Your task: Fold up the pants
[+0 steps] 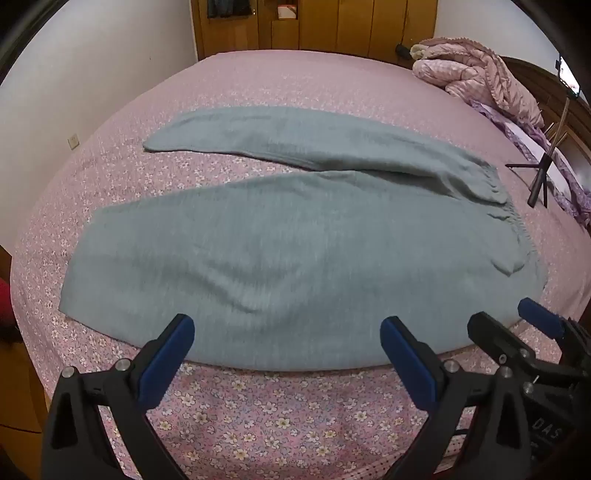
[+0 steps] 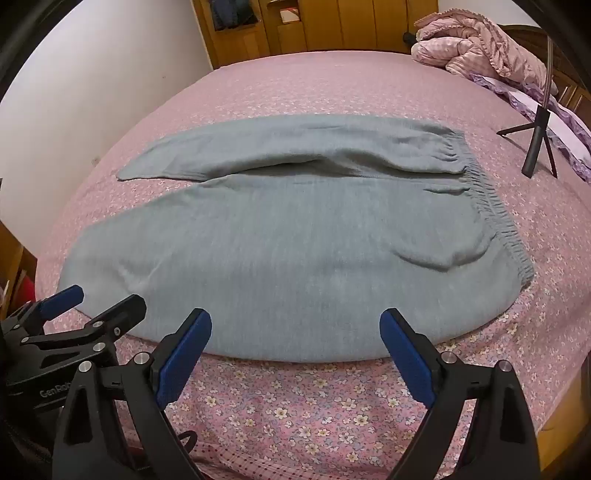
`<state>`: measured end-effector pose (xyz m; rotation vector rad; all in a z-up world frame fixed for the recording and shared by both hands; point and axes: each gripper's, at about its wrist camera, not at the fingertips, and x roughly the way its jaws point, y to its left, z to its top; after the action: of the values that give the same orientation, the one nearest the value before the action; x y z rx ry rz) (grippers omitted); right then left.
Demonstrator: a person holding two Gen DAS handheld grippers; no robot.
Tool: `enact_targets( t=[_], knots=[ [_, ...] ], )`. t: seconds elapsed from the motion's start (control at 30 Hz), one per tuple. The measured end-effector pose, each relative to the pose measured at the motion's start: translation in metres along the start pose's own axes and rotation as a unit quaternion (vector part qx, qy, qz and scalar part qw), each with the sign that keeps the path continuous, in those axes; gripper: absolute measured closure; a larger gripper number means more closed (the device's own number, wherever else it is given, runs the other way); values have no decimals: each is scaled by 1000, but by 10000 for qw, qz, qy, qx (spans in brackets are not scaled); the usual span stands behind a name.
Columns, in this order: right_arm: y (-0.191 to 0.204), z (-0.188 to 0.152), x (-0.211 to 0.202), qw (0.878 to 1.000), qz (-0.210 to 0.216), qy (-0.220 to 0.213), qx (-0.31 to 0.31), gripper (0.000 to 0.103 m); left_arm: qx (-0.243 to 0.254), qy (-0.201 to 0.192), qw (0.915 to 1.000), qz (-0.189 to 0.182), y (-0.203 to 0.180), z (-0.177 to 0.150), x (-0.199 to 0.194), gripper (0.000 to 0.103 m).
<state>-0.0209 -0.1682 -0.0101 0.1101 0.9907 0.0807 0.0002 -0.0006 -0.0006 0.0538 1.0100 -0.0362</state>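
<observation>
Grey-green pants [image 1: 280, 251] lie spread flat on the bed, legs pointing left, elastic waistband [image 2: 495, 210] at the right; they also show in the right wrist view [image 2: 288, 251]. The far leg [image 1: 258, 136] splays away from the near leg. My left gripper [image 1: 288, 332] is open and empty, hovering over the near edge of the near leg. My right gripper [image 2: 295, 328] is open and empty, just right of the left one, also over the pants' near edge. It shows in the left wrist view [image 1: 513, 325]. The left gripper shows in the right wrist view [image 2: 99, 299].
The bed [image 1: 258, 413] has a pink floral sheet. A bundled pink quilt [image 1: 476, 70] lies at the far right corner. A small black tripod [image 2: 535, 144] stands on the bed right of the waistband. Wooden wardrobes [image 1: 314, 26] stand behind, a white wall at the left.
</observation>
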Motion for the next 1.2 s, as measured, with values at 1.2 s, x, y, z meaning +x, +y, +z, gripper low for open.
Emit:
enact_targets(
  t=[1.2],
  knots=[
    [-1, -2, 0, 10000, -39, 58, -26, 8, -29, -27, 10000, -78, 2, 1, -2, 1]
  ],
)
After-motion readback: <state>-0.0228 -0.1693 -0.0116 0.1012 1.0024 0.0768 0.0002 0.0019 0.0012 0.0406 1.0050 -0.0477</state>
